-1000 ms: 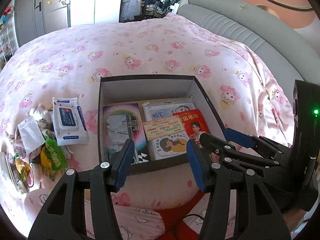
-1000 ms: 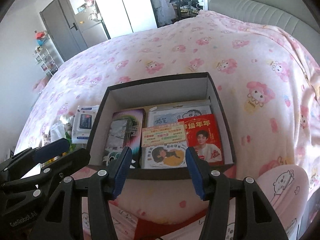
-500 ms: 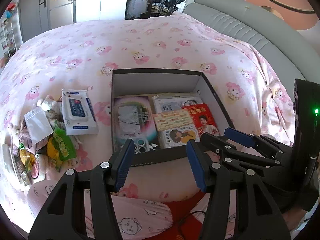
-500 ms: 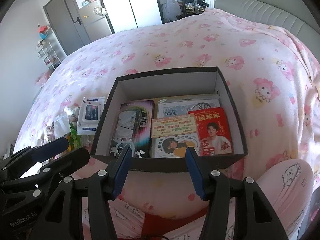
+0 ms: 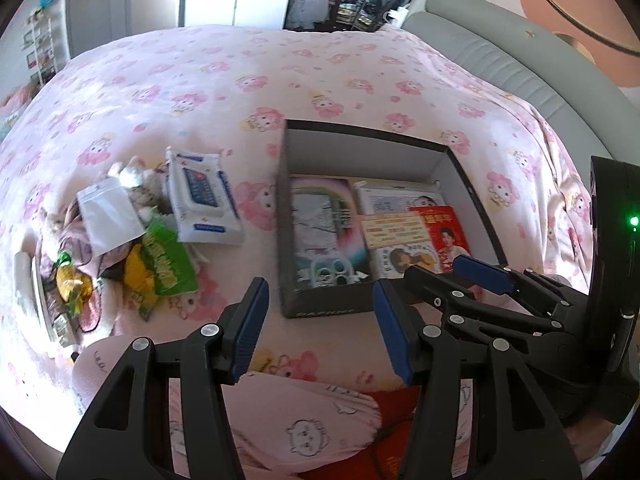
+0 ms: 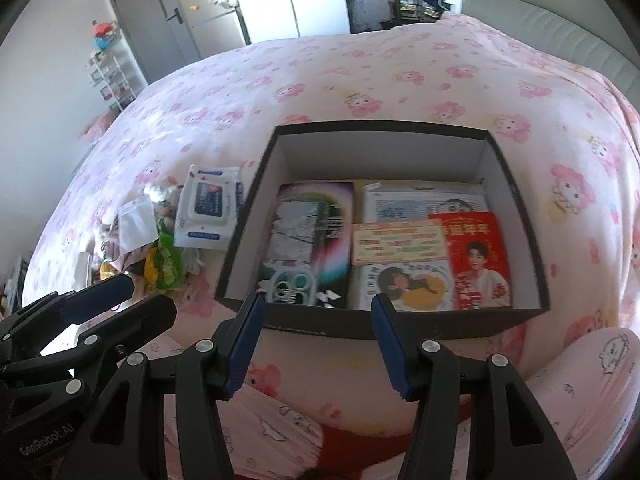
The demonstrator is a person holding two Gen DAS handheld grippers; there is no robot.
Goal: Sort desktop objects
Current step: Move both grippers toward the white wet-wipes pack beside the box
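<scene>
— So, what is lying under everything?

— Biggest of all, a pink bedspread [image 5: 248,80] with cartoon prints is covering the whole bed, and a dark cardboard box [image 6: 516,196] is sitting open on it.

— What is lying inside the box?

— Flat things are lying side by side on its floor: a rainbow-edged packet [image 6: 308,240] on the left, a red card with a portrait [image 6: 476,256] on the right, and a small yellow card [image 6: 398,242] is resting between them on top of other printed sheets.

— And outside it?

— A pack of wet wipes [image 5: 204,200] is lying just left of the box, with a white pouch [image 5: 108,216] and a green snack bag [image 5: 166,260] piled beside it.

— And the tongs?

— Both are hovering over the near edge of the box. The left gripper [image 5: 320,320] is standing with its blue pads wide apart and nothing between them; the right gripper [image 6: 316,336] is likewise gaping and empty.
</scene>
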